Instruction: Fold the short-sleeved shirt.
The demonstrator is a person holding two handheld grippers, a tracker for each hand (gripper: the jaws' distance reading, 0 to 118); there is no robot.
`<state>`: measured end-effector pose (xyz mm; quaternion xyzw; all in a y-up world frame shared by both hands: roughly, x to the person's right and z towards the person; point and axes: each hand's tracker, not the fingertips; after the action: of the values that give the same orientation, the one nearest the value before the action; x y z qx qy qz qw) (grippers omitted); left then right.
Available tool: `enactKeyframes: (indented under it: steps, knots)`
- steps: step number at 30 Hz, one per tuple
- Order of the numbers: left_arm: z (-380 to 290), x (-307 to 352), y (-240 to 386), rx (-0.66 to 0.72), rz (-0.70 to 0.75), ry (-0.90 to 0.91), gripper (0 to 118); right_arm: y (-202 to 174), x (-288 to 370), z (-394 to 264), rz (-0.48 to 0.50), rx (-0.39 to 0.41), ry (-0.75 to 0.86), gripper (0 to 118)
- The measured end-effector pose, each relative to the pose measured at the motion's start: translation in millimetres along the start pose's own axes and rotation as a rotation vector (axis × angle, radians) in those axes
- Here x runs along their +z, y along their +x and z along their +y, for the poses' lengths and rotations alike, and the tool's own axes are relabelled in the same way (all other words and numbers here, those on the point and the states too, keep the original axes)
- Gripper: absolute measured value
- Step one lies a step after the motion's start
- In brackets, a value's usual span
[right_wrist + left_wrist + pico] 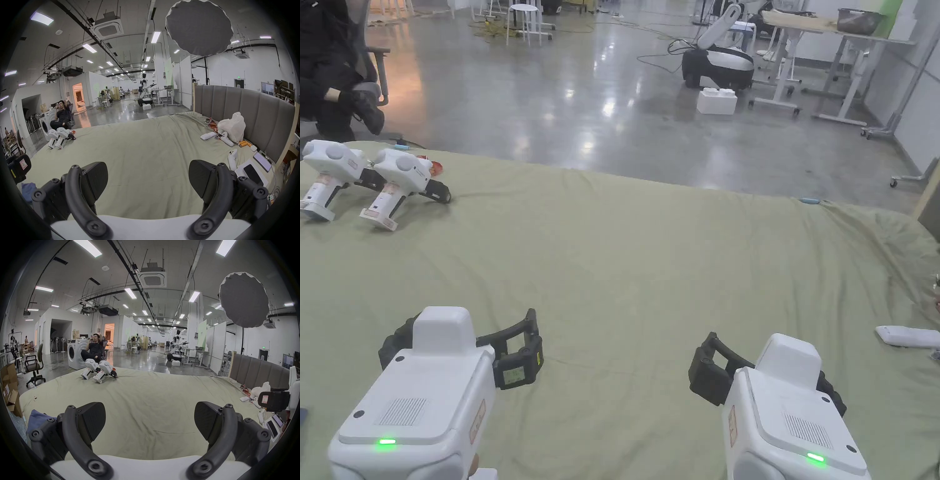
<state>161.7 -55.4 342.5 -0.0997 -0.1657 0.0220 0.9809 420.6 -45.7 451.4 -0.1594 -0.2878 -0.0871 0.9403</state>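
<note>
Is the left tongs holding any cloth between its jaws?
No, the left tongs is open, and between its black jaws lies the bare pale green bed sheet.

no readable text, labels too blurred

The head camera is looking down and forward over the bed (650, 250) from close above both tools. Each tool camera is riding low, facing level across the sheet toward the hall. All three are sharing the spare pair of tools (369, 178) lying at the bed's far left edge.
</note>
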Motion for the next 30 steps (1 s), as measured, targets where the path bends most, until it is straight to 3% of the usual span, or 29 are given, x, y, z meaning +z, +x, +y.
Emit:
enactKeyframes:
  steps: [9,14,30]
  knots:
    - [-5.6,-2.8,6.8,-0.060,0.028,0.040,112,1.5,-4.6,10.4,-0.055,-0.045,-0.053,103]
    - [-7.6,-3.9,12.6,-0.098,0.025,0.016,113,4.3,-6.6,9.2,-0.087,-0.021,-0.058,103]
    - [-6.7,-2.4,8.7,-0.057,0.028,-0.022,113,3.2,-7.6,3.6,-0.051,0.003,-0.086,104]
